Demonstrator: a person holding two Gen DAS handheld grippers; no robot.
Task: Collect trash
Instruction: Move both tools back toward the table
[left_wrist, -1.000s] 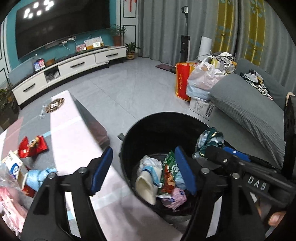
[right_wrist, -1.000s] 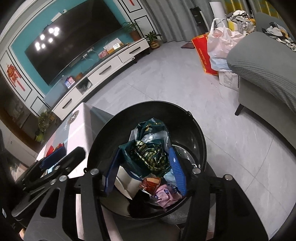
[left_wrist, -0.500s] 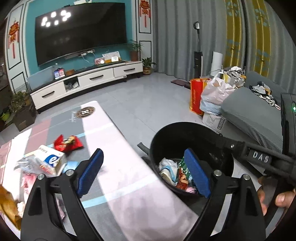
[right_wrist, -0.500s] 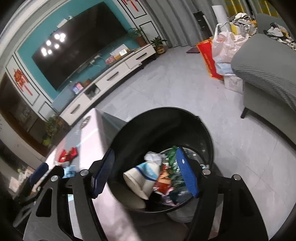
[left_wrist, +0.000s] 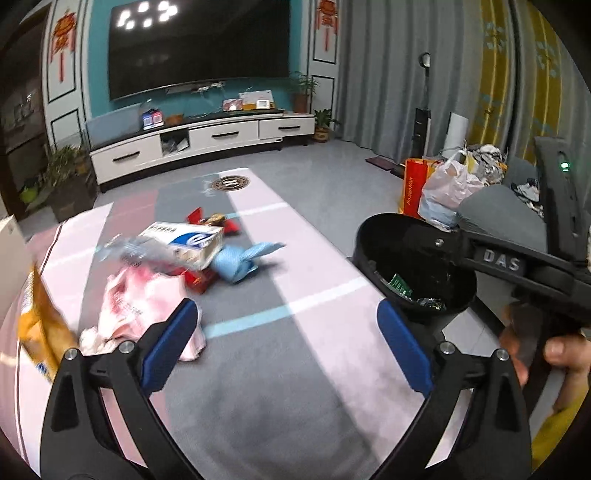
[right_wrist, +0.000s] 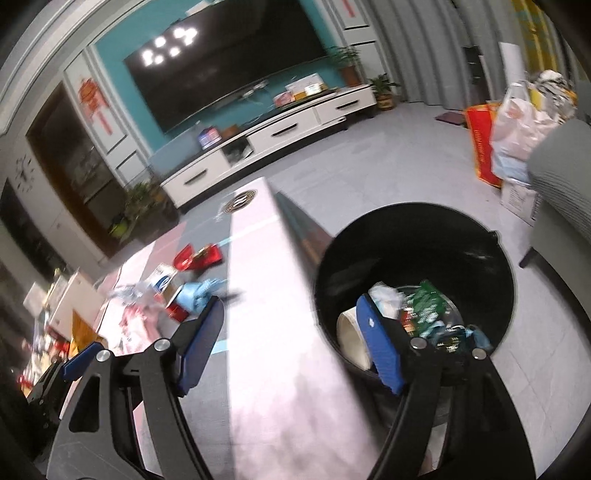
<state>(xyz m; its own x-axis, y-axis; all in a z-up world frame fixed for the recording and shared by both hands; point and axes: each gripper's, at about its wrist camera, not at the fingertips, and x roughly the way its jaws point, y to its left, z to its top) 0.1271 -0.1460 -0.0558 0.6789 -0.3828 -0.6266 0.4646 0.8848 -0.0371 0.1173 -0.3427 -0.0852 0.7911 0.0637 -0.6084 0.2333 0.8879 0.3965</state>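
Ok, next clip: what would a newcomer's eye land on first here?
Probably the black trash bin beside the table, already holding wrappers. Next, the litter on the tabletop: a white and blue box, a crumpled blue cloth and a pink bag. Both grippers, left and right, are open and empty.

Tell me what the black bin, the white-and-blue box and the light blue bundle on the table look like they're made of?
The black bin looks like smooth, glossy plastic: faint highlights show on its inner wall. The white-and-blue box seems to be printed cardboard, with flat faces and sharp edges. The light blue bundle looks soft and crumpled, perhaps thin cloth or a disposable glove; blur leaves that open.
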